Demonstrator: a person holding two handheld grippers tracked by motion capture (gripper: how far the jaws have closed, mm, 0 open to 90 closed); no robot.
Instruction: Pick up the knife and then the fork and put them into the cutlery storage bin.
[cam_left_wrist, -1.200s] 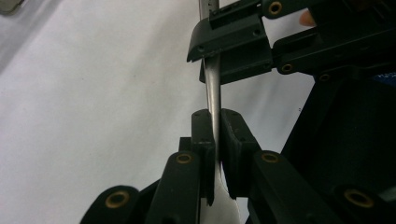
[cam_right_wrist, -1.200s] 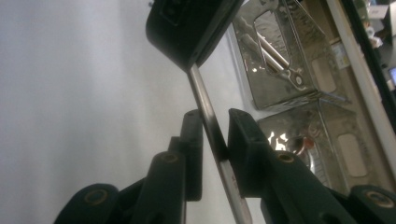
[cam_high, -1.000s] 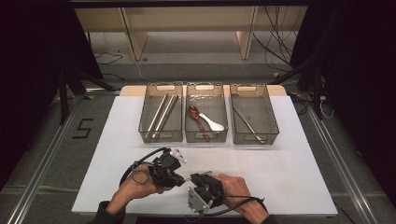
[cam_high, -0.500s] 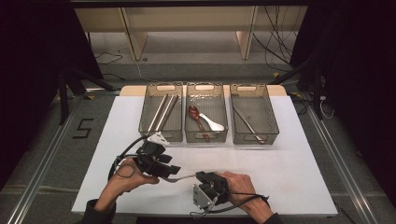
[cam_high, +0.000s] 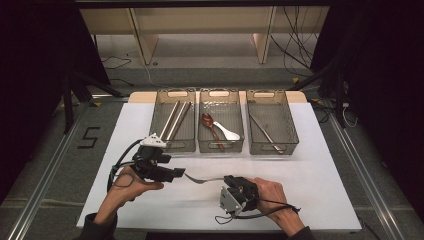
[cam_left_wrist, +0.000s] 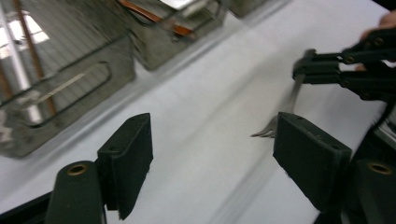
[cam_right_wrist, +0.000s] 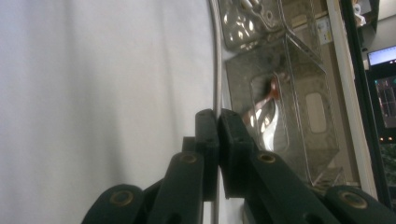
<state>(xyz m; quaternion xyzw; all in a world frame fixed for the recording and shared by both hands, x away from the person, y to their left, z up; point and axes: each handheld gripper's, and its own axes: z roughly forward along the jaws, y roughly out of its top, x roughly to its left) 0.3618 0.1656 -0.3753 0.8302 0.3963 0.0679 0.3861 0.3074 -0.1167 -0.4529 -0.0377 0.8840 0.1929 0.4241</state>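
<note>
Handover just made: left tongs (cam_high: 180, 173) spread wide, having just been opening, no longer gripping the fork (cam_high: 202, 179); tines just beside one left pad (cam_left_wrist: 310, 163), apart from it in the left gripper view. Right tongs (cam_right_wrist: 217, 121) pressed together on the fork's handle, pinching it thin-edge between the pads. Fork held low over the white tabletop (cam_high: 310, 165), between both hands, well short of the three wire baskets at the far edge. A second ago, both tongs close together on the fork; now drawn apart. Likely next: carrying the fork to the right basket (cam_high: 272, 122), beside the utensil (cam_high: 265, 134) already there.
</note>
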